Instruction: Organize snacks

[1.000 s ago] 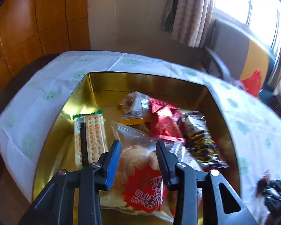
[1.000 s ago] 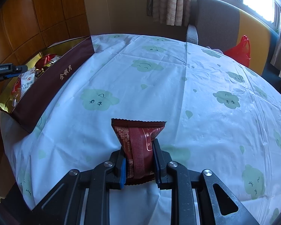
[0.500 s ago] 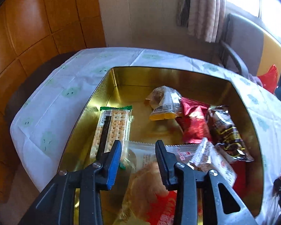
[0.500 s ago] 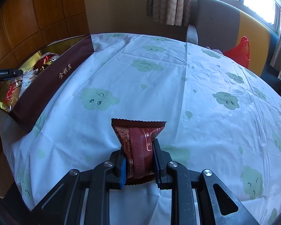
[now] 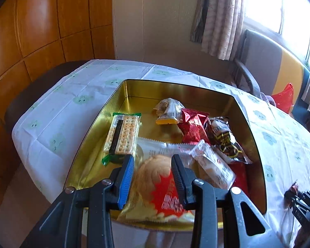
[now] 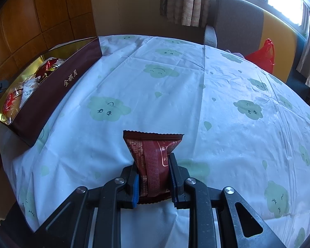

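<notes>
A gold-lined box (image 5: 256, 144) with a maroon outside (image 6: 57, 91) stands at the table's left. In it lie a cracker pack (image 5: 123, 136), a clear bag of round cookies with a red label (image 5: 157, 184), red and dark wrapped snacks (image 5: 193, 126) and a small yellow-edged pack (image 5: 168, 111). My left gripper (image 5: 153, 165) is open and empty, above the cookie bag at the box's near edge. My right gripper (image 6: 154, 165) is shut on a dark red snack packet (image 6: 153, 155), held above the tablecloth well right of the box.
The round table wears a white cloth with green cloud faces (image 6: 196, 95). A grey and yellow chair (image 6: 243, 20) and a red plastic bag (image 6: 262, 55) stand behind it. Wooden panels (image 5: 41, 31) line the left wall.
My left gripper has lifted and pulled back from the box, leaving the cookie bag lying inside. My right gripper holds the red packet in the same place.
</notes>
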`<state>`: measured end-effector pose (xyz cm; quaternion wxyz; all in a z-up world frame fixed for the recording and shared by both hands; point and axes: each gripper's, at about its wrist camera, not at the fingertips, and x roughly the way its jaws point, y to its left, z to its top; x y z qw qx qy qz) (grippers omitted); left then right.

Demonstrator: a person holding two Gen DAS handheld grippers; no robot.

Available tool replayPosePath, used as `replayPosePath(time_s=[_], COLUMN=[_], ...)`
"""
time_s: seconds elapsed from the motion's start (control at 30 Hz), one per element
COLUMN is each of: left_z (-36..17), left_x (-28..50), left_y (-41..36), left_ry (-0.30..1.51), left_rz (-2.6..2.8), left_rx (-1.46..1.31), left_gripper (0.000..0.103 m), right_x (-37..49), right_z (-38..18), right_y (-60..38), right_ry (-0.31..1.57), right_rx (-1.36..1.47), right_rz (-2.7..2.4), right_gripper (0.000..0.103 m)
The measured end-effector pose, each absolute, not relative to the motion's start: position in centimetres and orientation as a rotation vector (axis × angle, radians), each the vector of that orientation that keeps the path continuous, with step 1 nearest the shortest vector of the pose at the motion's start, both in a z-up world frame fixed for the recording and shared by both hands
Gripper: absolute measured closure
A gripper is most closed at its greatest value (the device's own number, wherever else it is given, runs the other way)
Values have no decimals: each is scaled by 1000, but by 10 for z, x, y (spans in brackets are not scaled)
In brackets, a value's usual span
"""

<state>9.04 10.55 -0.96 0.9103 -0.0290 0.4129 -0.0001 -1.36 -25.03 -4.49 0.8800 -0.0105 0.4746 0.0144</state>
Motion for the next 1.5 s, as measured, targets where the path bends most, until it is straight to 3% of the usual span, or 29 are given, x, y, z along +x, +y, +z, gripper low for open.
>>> replayPosePath(time_s=[1.13, 1.5], left_z=[-8, -4], left_x=[50, 50], left_y=[117, 125], left_ry=[840, 824], left_rz=[13, 30], left_rx=[-88, -94], left_gripper=[65, 65], right_x=[-12, 24], right_z=[-36, 9], right_y=[-212, -147], right_ry=[1047, 1005], right_rx=[-23, 79], right_rz=[166, 408], right_gripper=[81, 81])
